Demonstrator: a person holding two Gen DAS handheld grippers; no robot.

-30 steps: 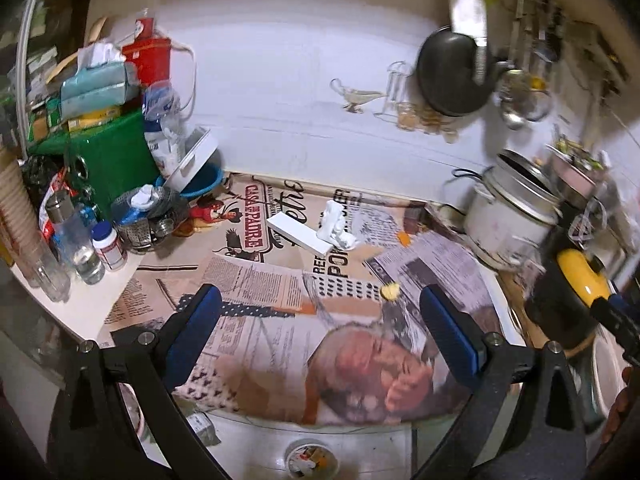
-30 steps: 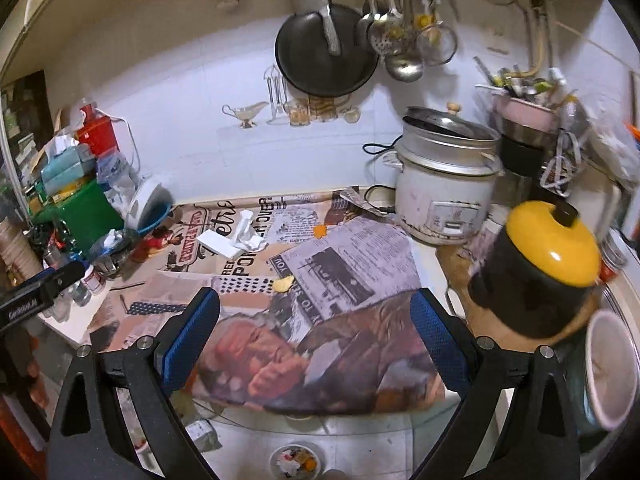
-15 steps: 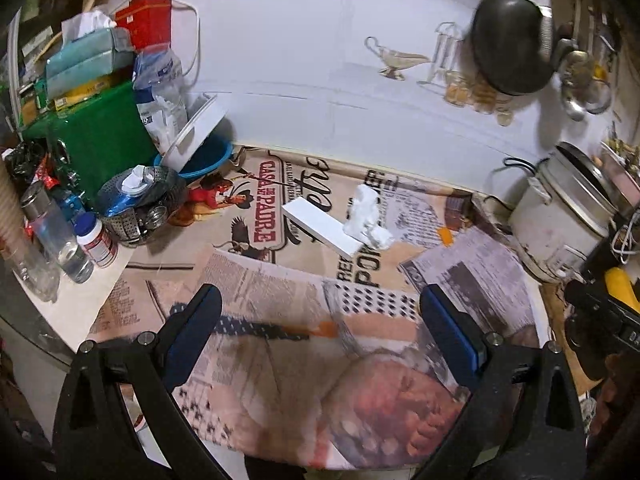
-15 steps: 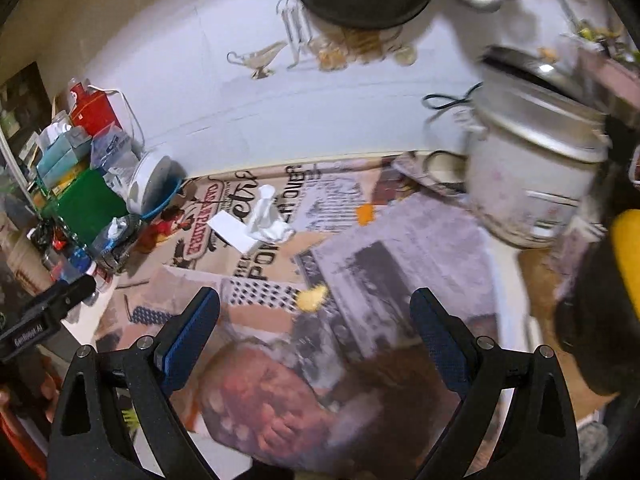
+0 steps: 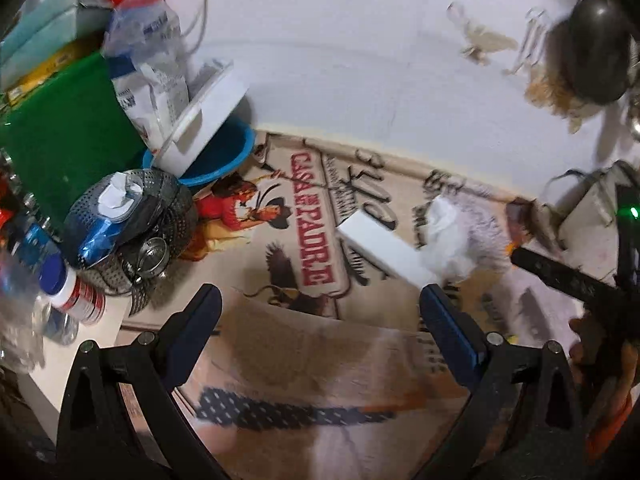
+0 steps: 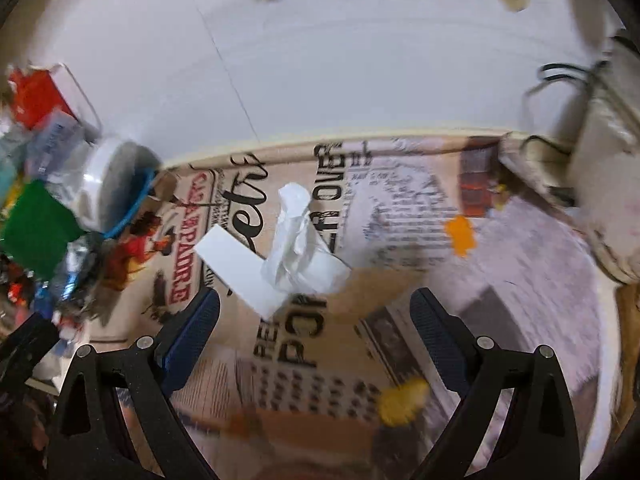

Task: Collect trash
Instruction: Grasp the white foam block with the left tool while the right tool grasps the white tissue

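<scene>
You're holding your right gripper [image 6: 314,316] with its blue-padded jaws spread wide, nothing between them. The crumpled white tissue [image 6: 294,240] is lying just ahead of that gap, touching the flat white rectangular card [image 6: 240,272] near your left fingertip. Your left gripper [image 5: 320,320] is gaping too, hovering over the printed newspaper sheets [image 5: 312,220], with the card beyond its right finger.

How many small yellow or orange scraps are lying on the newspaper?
2: an orange scrap near the rice cooker, and a yellow scrap nearer the right gripper. Others may be hidden.
</scene>
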